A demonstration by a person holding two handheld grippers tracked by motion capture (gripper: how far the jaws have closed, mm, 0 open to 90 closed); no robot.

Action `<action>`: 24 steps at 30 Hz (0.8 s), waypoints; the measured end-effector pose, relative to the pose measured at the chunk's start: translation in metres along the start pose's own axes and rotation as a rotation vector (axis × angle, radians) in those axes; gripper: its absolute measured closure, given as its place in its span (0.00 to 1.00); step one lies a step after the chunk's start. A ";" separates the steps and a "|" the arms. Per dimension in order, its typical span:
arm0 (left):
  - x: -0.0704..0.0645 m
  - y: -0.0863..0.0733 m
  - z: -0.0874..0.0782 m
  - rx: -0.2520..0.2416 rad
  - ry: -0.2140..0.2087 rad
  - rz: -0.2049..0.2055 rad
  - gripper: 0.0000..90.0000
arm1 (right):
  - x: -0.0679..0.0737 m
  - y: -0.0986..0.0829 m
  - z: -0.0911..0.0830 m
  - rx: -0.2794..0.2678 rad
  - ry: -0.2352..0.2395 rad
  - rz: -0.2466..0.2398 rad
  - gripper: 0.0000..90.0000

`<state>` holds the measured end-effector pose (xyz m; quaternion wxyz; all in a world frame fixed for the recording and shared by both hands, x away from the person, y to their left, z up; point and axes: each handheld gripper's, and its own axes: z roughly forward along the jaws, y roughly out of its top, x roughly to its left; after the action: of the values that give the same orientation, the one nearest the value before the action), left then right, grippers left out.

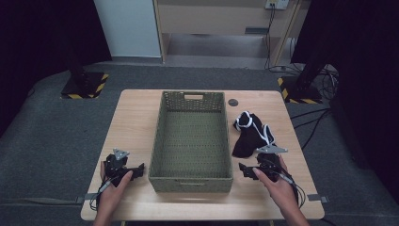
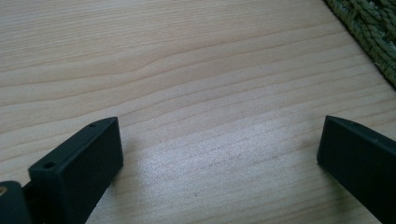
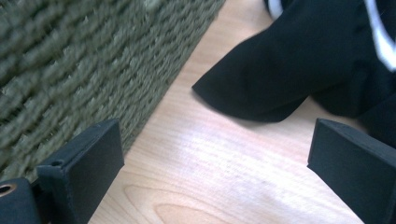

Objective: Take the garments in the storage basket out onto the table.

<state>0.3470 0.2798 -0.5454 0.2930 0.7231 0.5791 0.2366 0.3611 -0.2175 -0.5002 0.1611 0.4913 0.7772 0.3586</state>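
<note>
An olive woven basket (image 1: 192, 176) stands empty in the middle of the wooden table (image 1: 134, 122). To its right lies a black cloth with white trim (image 1: 249, 134), crumpled. My right gripper (image 1: 245, 170) rests on the table just in front of that cloth, open, with bare wood between its jaws. In the right gripper view the black cloth (image 3: 299, 70) lies just ahead of the jaws and the basket wall (image 3: 84, 70) runs along the left. My left gripper (image 1: 136, 170) sits left of the basket's near corner, open over bare wood (image 2: 210, 116).
A small dark round disc (image 1: 232, 101) lies on the table near the basket's far right corner. Two black stands with yellow-striped bases (image 1: 84, 85) sit on the grey floor beyond the table. Cables (image 1: 310, 122) trail at the right.
</note>
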 end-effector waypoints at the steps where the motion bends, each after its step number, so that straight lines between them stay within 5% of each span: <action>1: 0.000 0.000 0.000 0.000 0.000 0.000 0.00 | 0.001 -0.002 0.002 0.003 0.002 0.001 0.04; 15: 0.000 0.000 0.000 0.000 0.000 0.000 0.00 | -0.002 -0.030 0.030 0.027 -0.039 0.015 0.03; 20: 0.000 0.000 0.000 0.000 0.000 0.000 0.00 | 0.004 -0.034 0.033 0.019 -0.079 -0.053 0.01; 24: 0.000 0.000 0.000 0.000 0.001 0.001 0.00 | 0.004 -0.035 0.033 0.018 -0.083 -0.054 0.01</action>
<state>0.3469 0.2798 -0.5455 0.2927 0.7232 0.5789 0.2369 0.3570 -0.2096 -0.5475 0.1985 0.4858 0.7860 0.3267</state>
